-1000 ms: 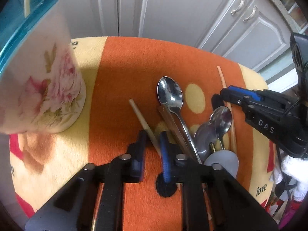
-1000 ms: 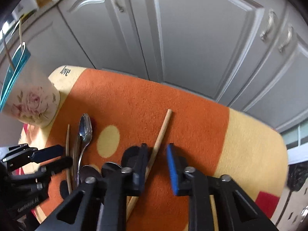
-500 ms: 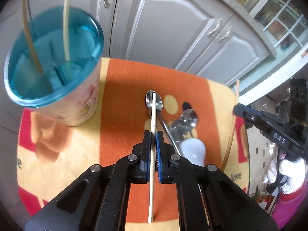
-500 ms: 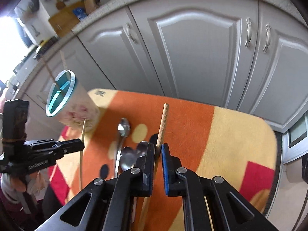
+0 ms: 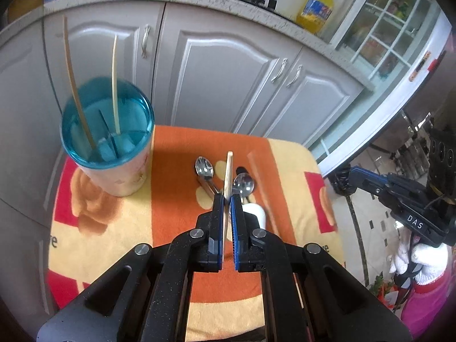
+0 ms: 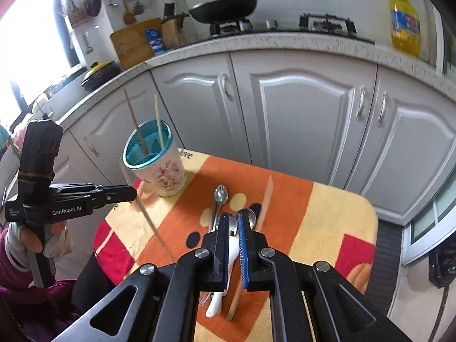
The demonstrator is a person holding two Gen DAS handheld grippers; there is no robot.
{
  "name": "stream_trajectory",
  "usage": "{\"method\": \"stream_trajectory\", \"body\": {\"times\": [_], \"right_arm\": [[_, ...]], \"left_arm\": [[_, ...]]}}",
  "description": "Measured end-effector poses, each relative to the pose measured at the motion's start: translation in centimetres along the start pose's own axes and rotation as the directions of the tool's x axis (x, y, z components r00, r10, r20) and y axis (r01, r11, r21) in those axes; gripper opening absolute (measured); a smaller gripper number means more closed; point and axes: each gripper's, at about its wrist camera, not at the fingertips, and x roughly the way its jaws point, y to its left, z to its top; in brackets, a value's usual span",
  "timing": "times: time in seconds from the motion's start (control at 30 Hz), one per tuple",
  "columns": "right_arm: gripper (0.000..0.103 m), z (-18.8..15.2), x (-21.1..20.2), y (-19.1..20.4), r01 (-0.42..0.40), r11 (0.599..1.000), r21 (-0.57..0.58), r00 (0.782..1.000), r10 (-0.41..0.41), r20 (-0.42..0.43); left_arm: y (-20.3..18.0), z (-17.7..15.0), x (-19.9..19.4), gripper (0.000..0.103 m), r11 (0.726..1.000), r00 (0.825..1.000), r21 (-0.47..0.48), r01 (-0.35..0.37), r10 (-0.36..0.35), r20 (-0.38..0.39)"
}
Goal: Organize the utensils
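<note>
The left gripper clamps one chopstick above the mat; the right gripper clamps another chopstick. Spoons lie below, the chopstick-holding cup near.

A floral cup with a blue rim stands upright at the left of the cloth, two chopsticks leaning inside it. Two steel spoons and a white spoon lie together mid-cloth. One pale chopstick is held clear of the cloth in each pair of fingers; the other chopstick is blurred
</note>
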Motion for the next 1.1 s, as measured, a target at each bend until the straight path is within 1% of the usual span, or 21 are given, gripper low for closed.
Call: {"method": "stream_trajectory", "body": {"times": [0.1, 0.17, 0.2, 0.23, 0.27, 0.33, 0.37, 0.4, 0.53, 0.57, 0.63, 0.7, 0.73, 0.77, 0.8, 0.87, 0.93, 0.97, 1.03, 1.1], "right_arm": [[0.006, 0.4, -0.4, 0.5, 0.017, 1.0, -0.019, 1.0, -0.017, 0.006], [0.006, 0.5, 0.7, 0.2, 0.002, 1.0, -0.003, 1.0, -0.002, -0.029], [0.006, 0.5, 1.6, 0.0, 0.02, 1.0, 0.0, 0.999, -0.02, -0.048], [0.006, 0.4, 2.7, -0.3, 0.063, 0.998, -0.003, 0.996, -0.064, -0.068], [0.008, 0.2, 3.6, -0.5, 0.083, 0.997, -0.002, 0.993, -0.083, -0.082], [0.014, -0.5, 7.1, -1.6, 0.069, 0.997, 0.04, 0.985, -0.062, -0.159], [0.023, -0.8, 8.8, -2.3, 0.077, 0.995, 0.066, 0.98, -0.063, -0.191], [0.029, -1.1, 10.4, -2.8, 0.088, 0.993, 0.079, 0.974, -0.069, -0.217], [0.029, -1.3, 15.4, -4.0, 0.128, 0.988, 0.084, 0.954, -0.099, -0.284], [0.029, -1.3, 16.8, -4.3, 0.136, 0.987, 0.081, 0.945, -0.105, -0.311], [0.025, -1.3, 18.6, -4.5, 0.164, 0.985, 0.057, 0.926, -0.133, -0.354], [0.016, -1.7, 20.2, -4.8, 0.181, 0.983, 0.038, 0.907, -0.152, -0.392], [0.013, -1.7, 20.2, -4.6, 0.182, 0.983, 0.019, 0.915, -0.162, -0.37], [0.009, -1.6, 20.2, -4.6, 0.174, 0.985, 0.012, 0.912, -0.157, -0.38], [0.008, -1.5, 20.0, -4.6, 0.169, 0.985, 0.015, 0.913, -0.151, -0.379], [0.008, -1.3, 18.5, -4.8, 0.144, 0.989, 0.04, 0.925, -0.12, -0.361], [0.007, -1.0, 16.4, -4.7, 0.114, 0.992, 0.062, 0.942, -0.089, -0.323], [0.007, -0.6, 14.6, -4.6, 0.089, 0.993, 0.073, 0.955, -0.064, -0.291], [0.007, -0.2, 11.7, -4.2, 0.061, 0.995, 0.082, 0.97, -0.039, -0.241], [0.007, 0.2, 9.5, -3.8, 0.042, 0.996, 0.078, 0.979, -0.025, -0.204]], "left_arm": [[0.2, 0.3, -1.3, 0.003, 1.0, 1.0, 0.002, -0.01, 0.01, 0.027], [0.6, 0.1, -2.0, 0.003, 1.0, 0.999, -0.008, -0.008, 0.008, 0.035], [0.8, 0.0, -2.2, 0.003, 1.0, 0.999, -0.013, -0.008, 0.008, 0.038], [0.9, 0.0, -2.4, 0.003, 1.0, 0.999, -0.015, -0.008, 0.008, 0.04], [1.1, -0.1, -2.4, 0.003, 1.0, 0.999, -0.018, -0.007, 0.007, 0.04], [1.2, -0.1, -2.6, 0.003, 1.0, 0.999, -0.026, -0.004, 0.005, 0.038], [1.2, -0.1, -2.6, 0.003, 1.0, 0.999, -0.027, 0.0, 0.001, 0.036], [1.3, 0.0, -2.7, 0.003, 1.0, 0.999, -0.03, -0.002, 0.003, 0.035], [1.6, 0.3, -3.0, 0.003, 0.999, 0.999, -0.037, -0.002, 0.003, 0.036], [1.7, 0.4, -3.1, 0.003, 0.999, 0.999, -0.037, -0.003, 0.004, 0.037], [1.8, 0.5, -3.2, 0.003, 0.999, 0.999, -0.042, -0.003, 0.004, 0.036], [2.0, 0.6, -3.2, 0.003, 0.999, 0.999, -0.049, -0.001, 0.003, 0.038], [2.1, 0.7, -3.3, 0.003, 0.999, 0.999, -0.053, -0.002, 0.004, 0.039], [2.2, 0.7, -3.4, 0.003, 0.998, 0.999, -0.056, -0.002, 0.004, 0.039], [2.3, 0.8, -3.5, 0.003, 0.998, 0.999, -0.058, -0.002, 0.004, 0.039], [2.6, 1.2, -4.0, 0.003, 0.998, 0.999, -0.061, -0.001, 0.004, 0.048], [2.9, 1.6, -4.6, 0.003, 0.998, 0.998, -0.061, 0.0, 0.003, 0.061], [3.0, 1.7, -4.9, 0.003, 0.998, 0.998, -0.061, 0.001, 0.003, 0.067], [3.1, 2.2, -5.6, 0.003, 0.998, 0.997, -0.06, 0.002, 0.002, 0.081], [3.2, 2.7, -6.5, 0.003, 0.998, 0.995, -0.057, 0.0, 0.006, 0.097]]}}
